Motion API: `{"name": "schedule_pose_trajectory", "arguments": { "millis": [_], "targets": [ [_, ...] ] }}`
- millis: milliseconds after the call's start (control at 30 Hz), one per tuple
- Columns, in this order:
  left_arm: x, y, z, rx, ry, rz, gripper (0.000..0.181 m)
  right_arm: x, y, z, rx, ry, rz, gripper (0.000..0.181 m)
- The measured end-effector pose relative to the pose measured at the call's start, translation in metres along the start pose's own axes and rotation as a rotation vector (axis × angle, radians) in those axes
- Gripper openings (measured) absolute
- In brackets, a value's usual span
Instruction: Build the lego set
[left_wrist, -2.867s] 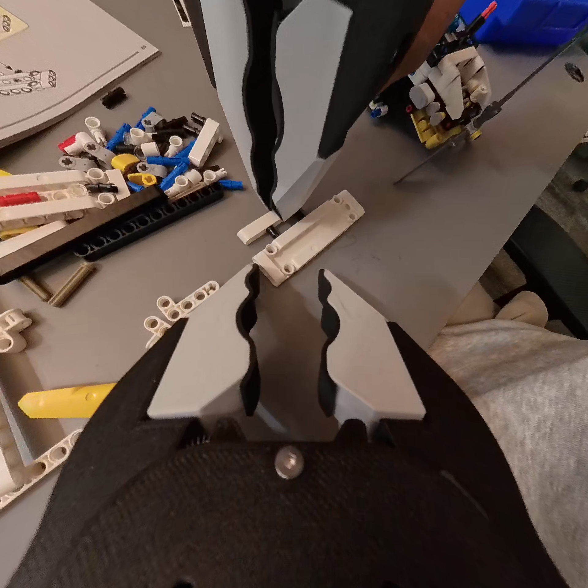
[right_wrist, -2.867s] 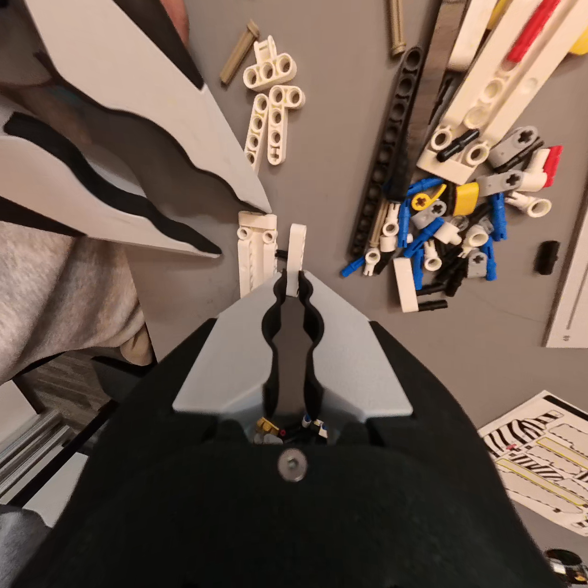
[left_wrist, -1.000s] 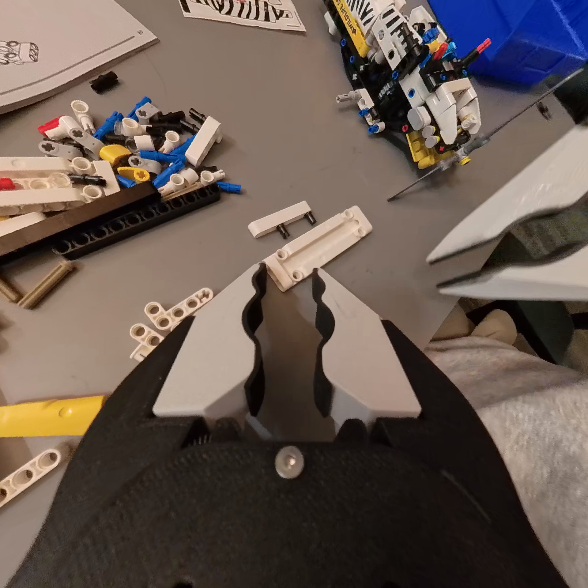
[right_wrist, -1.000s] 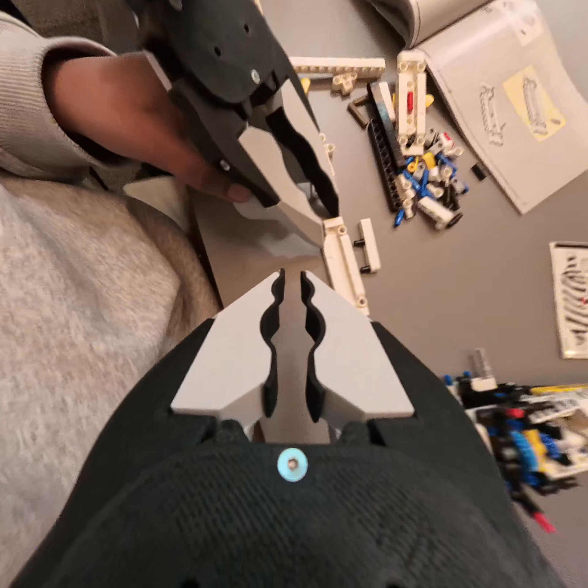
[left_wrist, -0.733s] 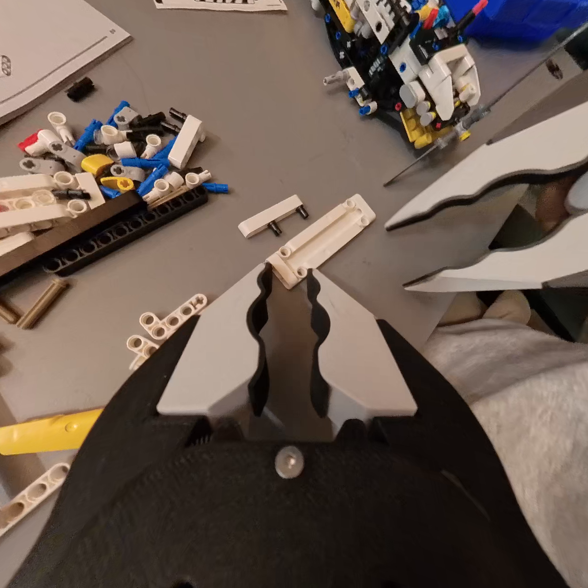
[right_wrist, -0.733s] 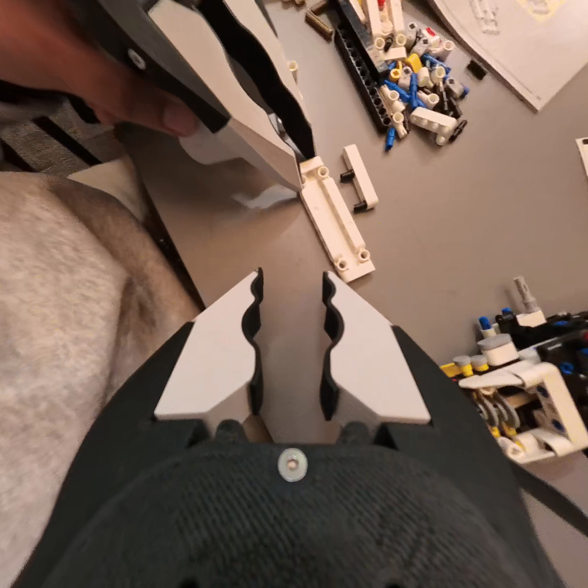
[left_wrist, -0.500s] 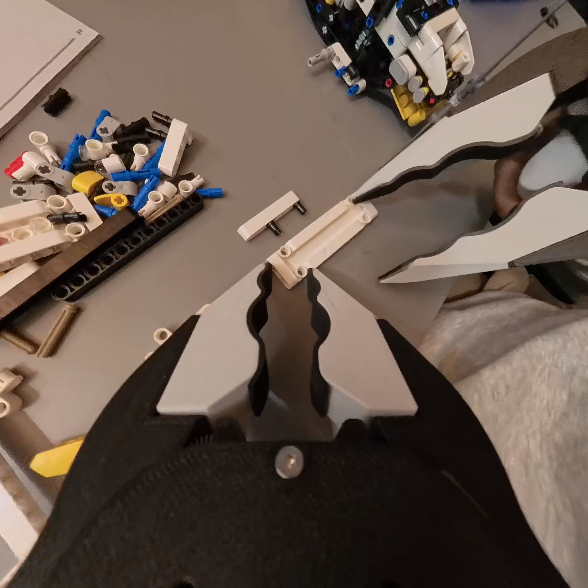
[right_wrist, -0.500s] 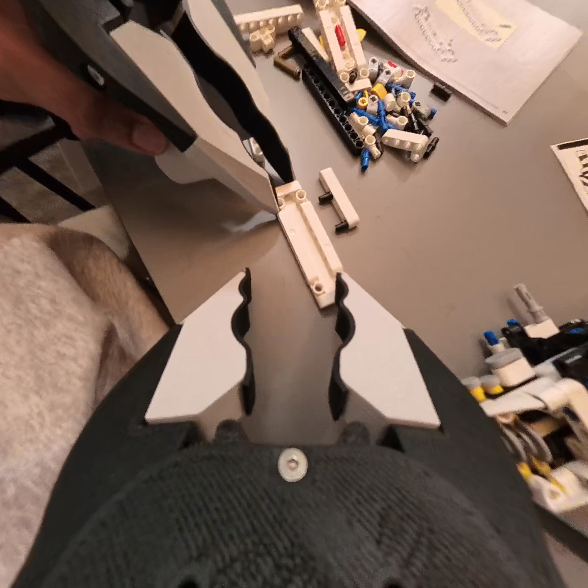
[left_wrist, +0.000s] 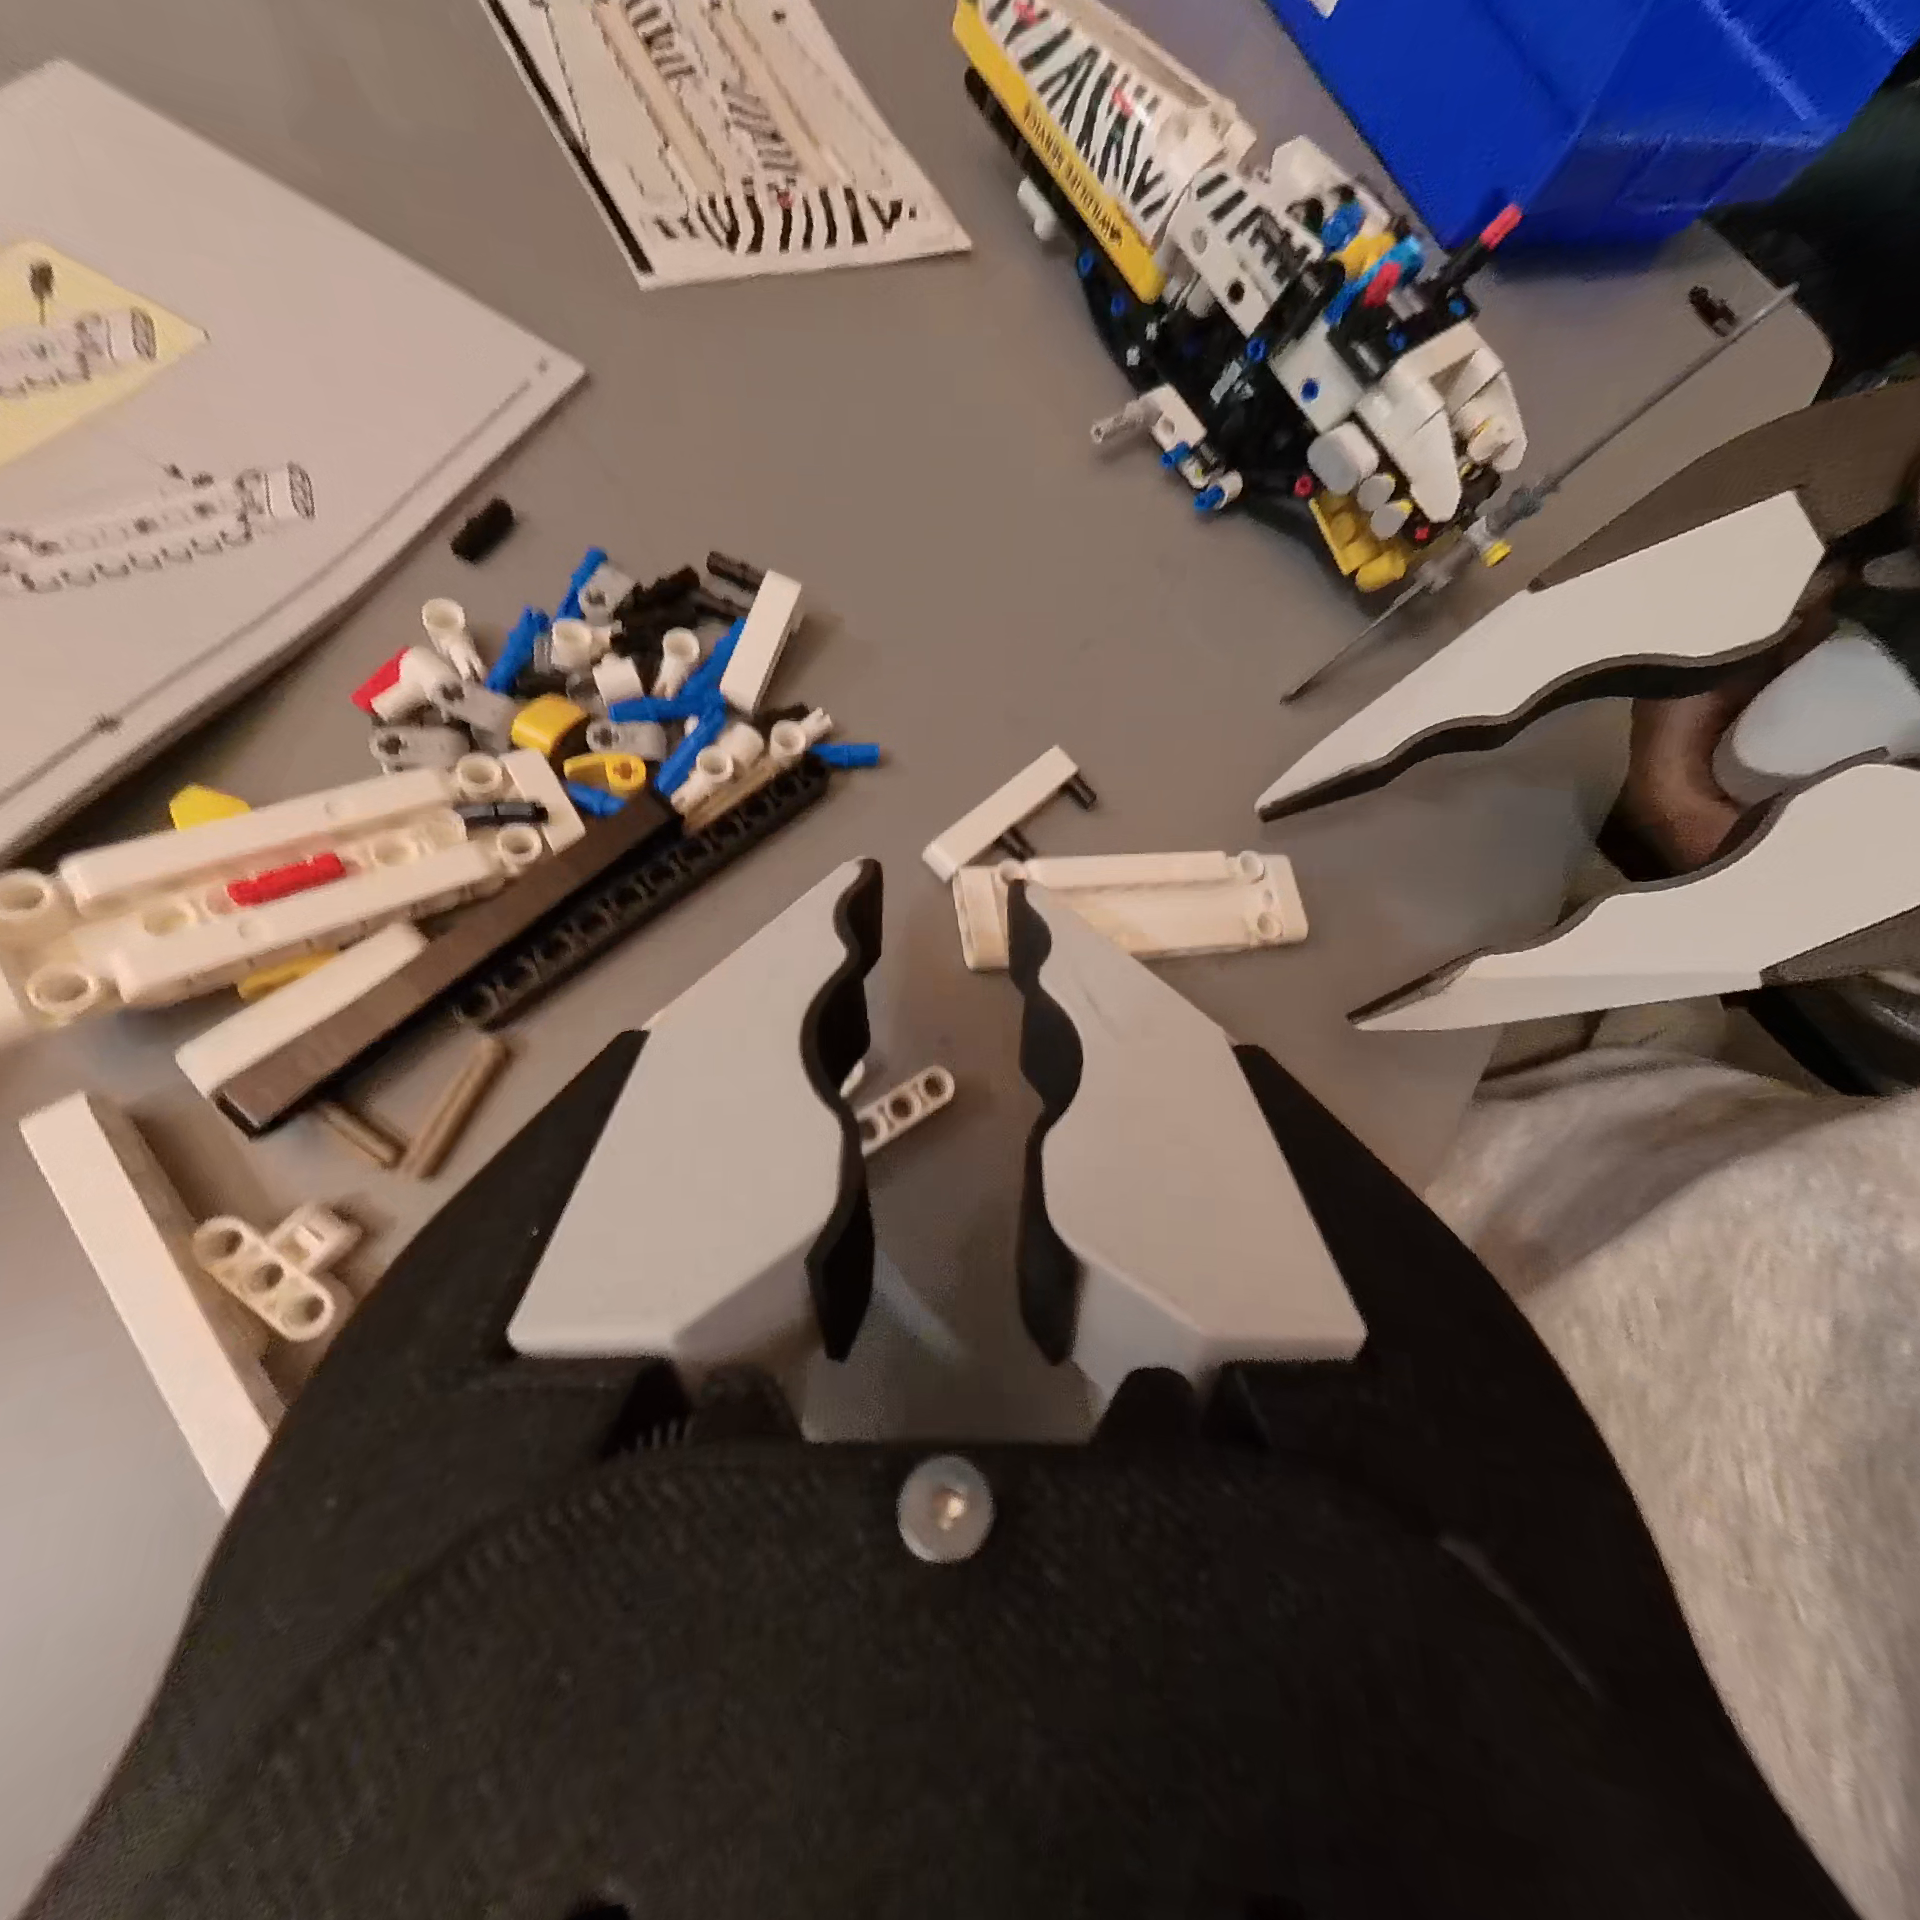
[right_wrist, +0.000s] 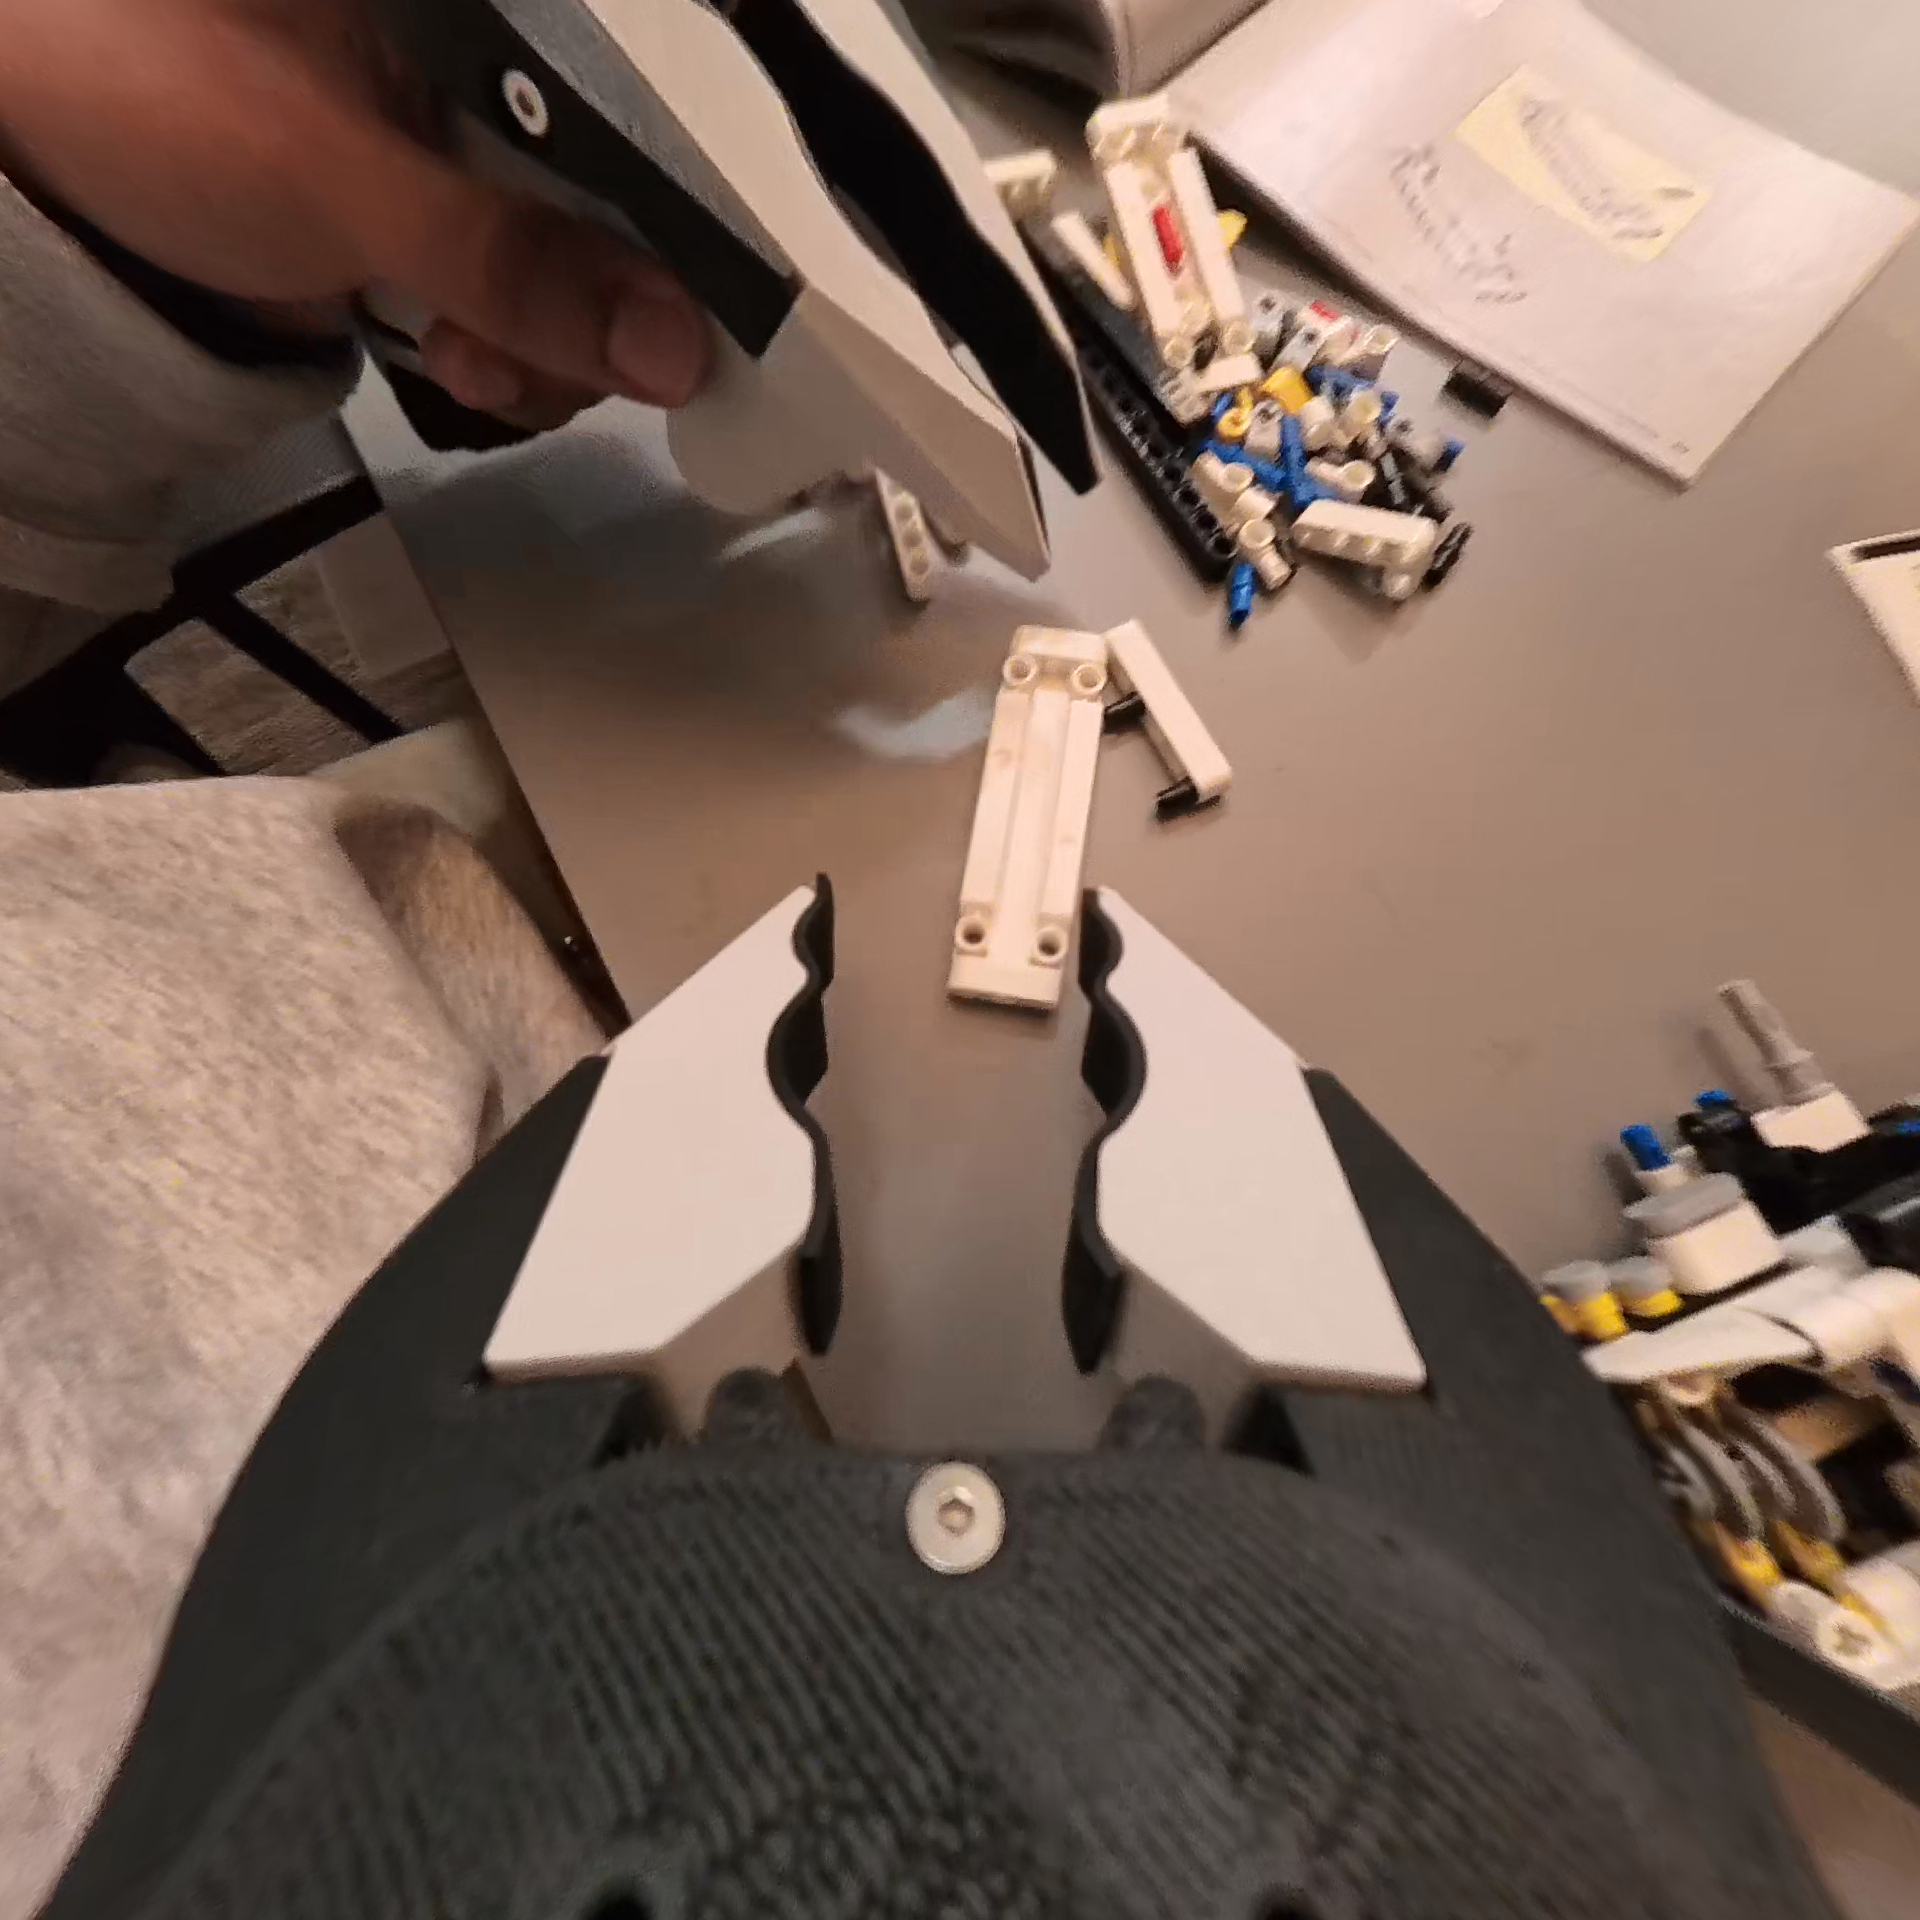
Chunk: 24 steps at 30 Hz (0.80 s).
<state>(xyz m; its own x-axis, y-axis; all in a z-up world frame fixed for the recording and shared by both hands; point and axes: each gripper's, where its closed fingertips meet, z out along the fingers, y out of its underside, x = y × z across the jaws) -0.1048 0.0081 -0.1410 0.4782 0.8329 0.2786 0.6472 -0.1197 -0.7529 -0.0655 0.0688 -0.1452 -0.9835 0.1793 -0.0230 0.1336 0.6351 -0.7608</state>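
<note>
A long white lego panel (left_wrist: 1132, 909) lies flat on the grey table near its front edge. A short white beam with two black pins (left_wrist: 1003, 810) lies right beside it. My left gripper (left_wrist: 943, 894) is open and empty, raised over the panel's left end. My right gripper (right_wrist: 956, 899) is open, with the panel's near end (right_wrist: 1023, 935) between its fingertips; the jaws are clear of it. The beam also shows in the right wrist view (right_wrist: 1169, 717). Each gripper shows in the other's view: the right (left_wrist: 1307, 916), the left (right_wrist: 1049, 520).
A pile of small lego parts (left_wrist: 623, 675) and long white and black beams (left_wrist: 312, 894) lie to the left. The part-built zebra-striped model (left_wrist: 1299, 343) and a blue bin (left_wrist: 1579, 104) stand at the back right. A manual (left_wrist: 208, 416) and sticker sheet (left_wrist: 727, 135) lie behind.
My left gripper has lifted and drawn back from the panel's end. The panel has turned on the table. My right gripper has opened wider and moved in over the panel's other end.
</note>
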Motion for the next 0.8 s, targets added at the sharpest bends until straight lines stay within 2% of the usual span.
{"name": "schedule_pose_trajectory", "arguments": {
  "millis": [100,233,333,500,567,633,700,800],
  "targets": [
    [-0.006,-0.006,0.007,-0.034,0.003,0.032,0.022,0.002,-0.006,0.007,0.015,0.011,-0.014,0.044],
    [0.002,-0.004,0.017,-0.12,0.1,0.081,0.023,0.005,0.009,0.021,-0.075,0.059,-0.051,0.04],
    [-0.002,0.002,0.022,-0.177,0.086,0.093,0.022,0.0,0.016,0.014,-0.085,0.024,-0.039,0.025],
    [-0.001,0.008,0.03,-0.21,0.097,0.12,0.019,0.0,0.039,-0.012,-0.174,0.005,-0.052,0.024],
    [0.003,0.01,0.031,-0.22,0.121,0.113,0.009,0.001,0.046,-0.021,-0.2,0.02,-0.066,0.024],
    [0.006,0.01,0.031,-0.219,0.139,0.094,0.008,0.002,0.051,-0.028,-0.213,0.044,-0.083,0.029],
    [0.013,0.009,0.03,-0.206,0.18,0.033,0.007,0.003,0.044,-0.034,-0.171,0.068,-0.117,0.035],
    [0.027,0.01,0.022,-0.203,0.303,-0.117,0.006,0.005,0.017,-0.042,-0.034,0.109,-0.156,0.038]
  ]
}}
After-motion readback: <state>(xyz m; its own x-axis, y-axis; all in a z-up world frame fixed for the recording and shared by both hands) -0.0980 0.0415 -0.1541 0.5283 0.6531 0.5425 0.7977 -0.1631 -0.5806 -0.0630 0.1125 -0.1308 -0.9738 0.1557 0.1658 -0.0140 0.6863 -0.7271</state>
